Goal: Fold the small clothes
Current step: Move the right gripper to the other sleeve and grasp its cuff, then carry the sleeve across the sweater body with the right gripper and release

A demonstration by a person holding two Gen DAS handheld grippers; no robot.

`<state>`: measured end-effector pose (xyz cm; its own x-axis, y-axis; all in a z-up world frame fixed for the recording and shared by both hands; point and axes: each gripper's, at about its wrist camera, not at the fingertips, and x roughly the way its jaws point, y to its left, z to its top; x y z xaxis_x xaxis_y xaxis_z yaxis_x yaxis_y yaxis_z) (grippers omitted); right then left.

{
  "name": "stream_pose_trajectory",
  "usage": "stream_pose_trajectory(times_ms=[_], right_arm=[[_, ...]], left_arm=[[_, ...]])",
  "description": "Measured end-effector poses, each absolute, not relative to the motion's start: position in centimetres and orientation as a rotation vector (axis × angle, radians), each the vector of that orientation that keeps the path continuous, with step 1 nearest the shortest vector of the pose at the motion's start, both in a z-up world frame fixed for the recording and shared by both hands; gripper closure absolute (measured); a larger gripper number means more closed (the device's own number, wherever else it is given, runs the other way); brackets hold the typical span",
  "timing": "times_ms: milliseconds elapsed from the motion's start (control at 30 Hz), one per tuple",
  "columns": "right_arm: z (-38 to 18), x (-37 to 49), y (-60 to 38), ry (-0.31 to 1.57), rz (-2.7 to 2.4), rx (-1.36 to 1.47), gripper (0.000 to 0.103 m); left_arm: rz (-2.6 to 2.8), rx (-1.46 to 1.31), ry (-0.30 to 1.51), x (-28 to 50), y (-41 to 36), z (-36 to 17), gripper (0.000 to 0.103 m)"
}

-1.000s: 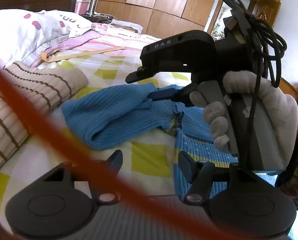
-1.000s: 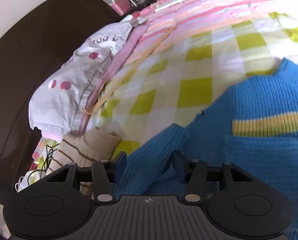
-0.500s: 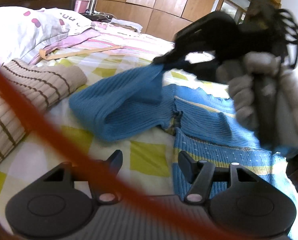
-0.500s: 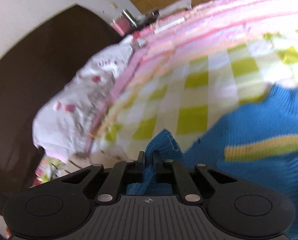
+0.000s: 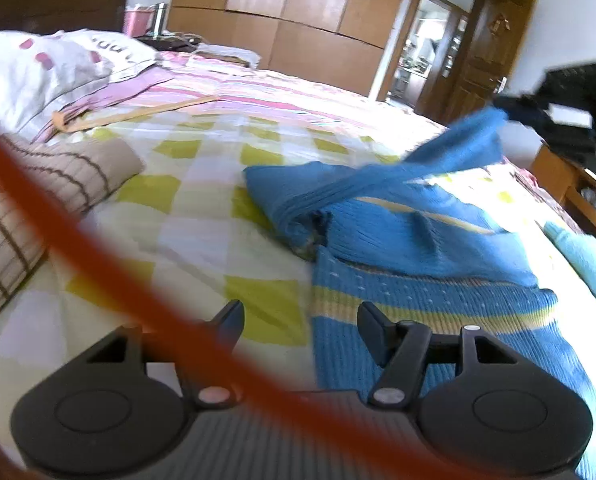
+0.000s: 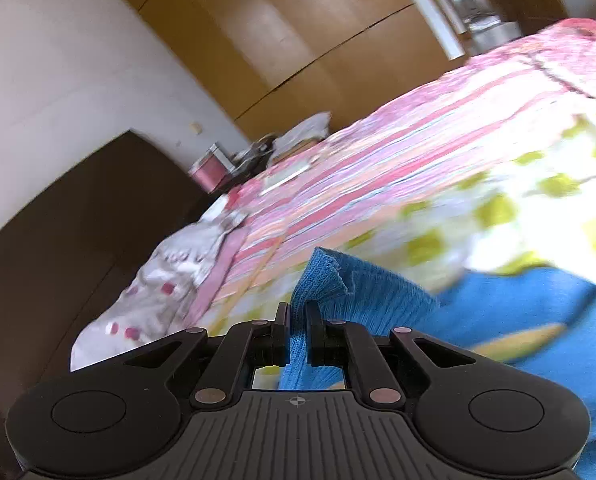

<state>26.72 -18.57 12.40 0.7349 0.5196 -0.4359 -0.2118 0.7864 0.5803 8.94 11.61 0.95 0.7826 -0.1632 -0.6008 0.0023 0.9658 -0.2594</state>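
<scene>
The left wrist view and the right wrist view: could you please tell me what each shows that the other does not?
Only the left wrist view shows the open left tongs over the blue sweater's hem, the brown striped garment and the stretched sleeve seen from outside. Only the right wrist view shows the right tongs shut on the sleeve cuff. Both share the sweater, the checked bedspread, the pillow and the wardrobe.
</scene>
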Motion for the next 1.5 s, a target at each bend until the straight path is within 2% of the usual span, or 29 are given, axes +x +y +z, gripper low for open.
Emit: stream_pose_trajectory(times_ms=[133,233,400,533,700,767,867,967,1033,1300,1500], right_arm=[[9.0,25.0,-21.9,0.638,0.305,0.424,0.095],[5.0,25.1,-23.0,0.736,0.216,0.348,0.093],[1.9,24.1,-25.3,0.764,0.259,0.472,0.088],[0.4,24.2,-26.9,0.775,0.301,0.608,0.076],[-0.3,25.6,-28.3,0.781,0.305,0.665,0.077],[-0.6,26.1,-28.8,0.776,0.277,0.682,0.09],[-1.1,26.5,-29.5,0.79,0.248,0.672,0.092],[-0.9,26.3,-29.7,0.78,0.225,0.628,0.092],[-0.4,26.1,-29.8,0.767,0.198,0.586,0.084],[1.7,24.8,-28.9,0.707,0.216,0.463,0.084],[0.5,24.5,-26.6,0.78,0.241,0.341,0.086]], left_arm=[[-0.12,-0.211,0.674,8.8,10.3,0.6,0.035],[-0.125,-0.169,0.702,8.7,9.0,0.3,0.034],[-0.127,-0.077,0.708,8.7,6.8,1.1,0.033],[-0.138,-0.003,0.713,10.2,4.9,1.8,0.032],[-0.13,0.043,0.703,12.8,2.2,2.7,0.031],[-0.122,0.048,0.708,13.8,1.2,2.6,0.031],[-0.13,0.046,0.732,15.2,-0.1,2.1,0.031],[-0.121,0.08,0.754,16.4,-1.2,1.2,0.031],[-0.114,0.088,0.77,16.8,-1.5,0.7,0.031],[-0.071,0.056,0.783,14.7,0.4,1.4,0.031],[-0.025,0.03,0.844,12.7,2.1,0.0,0.03]])
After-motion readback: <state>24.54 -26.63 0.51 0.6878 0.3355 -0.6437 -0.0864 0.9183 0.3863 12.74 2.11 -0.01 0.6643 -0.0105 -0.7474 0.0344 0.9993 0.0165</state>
